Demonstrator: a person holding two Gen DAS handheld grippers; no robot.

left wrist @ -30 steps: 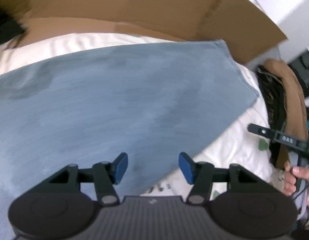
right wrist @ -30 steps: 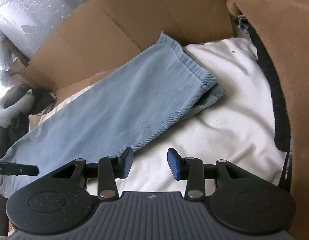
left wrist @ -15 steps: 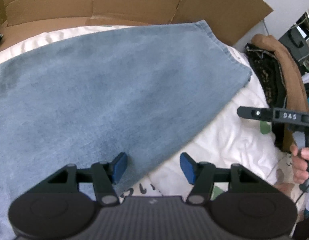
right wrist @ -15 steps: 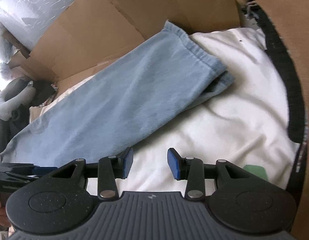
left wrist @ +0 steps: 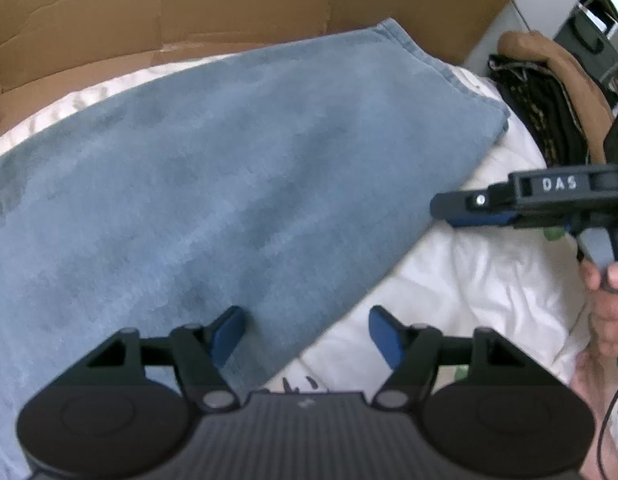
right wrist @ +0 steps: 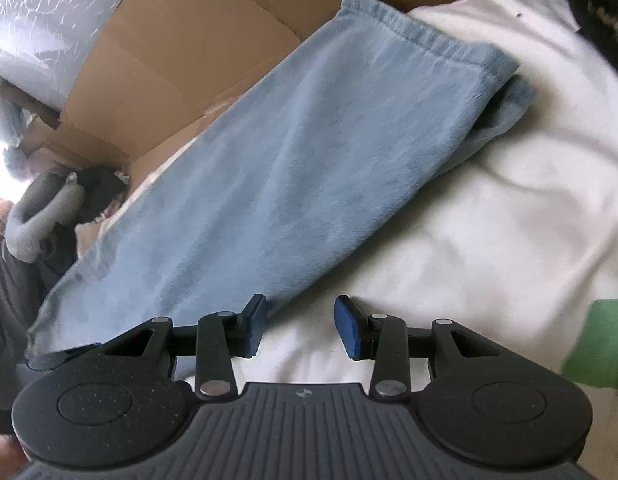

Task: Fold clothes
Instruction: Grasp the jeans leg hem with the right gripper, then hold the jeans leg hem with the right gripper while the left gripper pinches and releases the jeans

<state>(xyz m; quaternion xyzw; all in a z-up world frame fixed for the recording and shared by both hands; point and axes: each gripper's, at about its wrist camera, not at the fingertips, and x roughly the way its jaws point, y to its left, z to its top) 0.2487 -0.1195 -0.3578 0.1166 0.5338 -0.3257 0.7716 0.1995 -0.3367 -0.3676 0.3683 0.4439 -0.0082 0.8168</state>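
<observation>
A light blue denim garment (left wrist: 213, 184) lies flat and slanted across white bedding (left wrist: 469, 280). My left gripper (left wrist: 307, 334) hangs low over the garment's near edge. Its jaws are opening; the edge runs between them and the pads do not press on it. In the left wrist view my right gripper (left wrist: 445, 206) comes in side-on from the right, close to the garment's right edge. In the right wrist view the garment (right wrist: 301, 168) has its hemmed end at the top. My right gripper (right wrist: 301, 326) stands open over the bedding (right wrist: 489, 220), its left pad beside the garment's edge.
Flattened cardboard (left wrist: 229, 8) rises behind the bedding. A brown garment (left wrist: 565, 68) and a dark patterned one (left wrist: 541, 104) lie at the right. A hand (left wrist: 605, 320) holds the right gripper. Bubble wrap (right wrist: 49, 20) and a grey item (right wrist: 41, 216) sit at left.
Both grippers have come down closer to the garment's near edge. The left jaws stand wider. The right gripper has moved in from the right toward the garment.
</observation>
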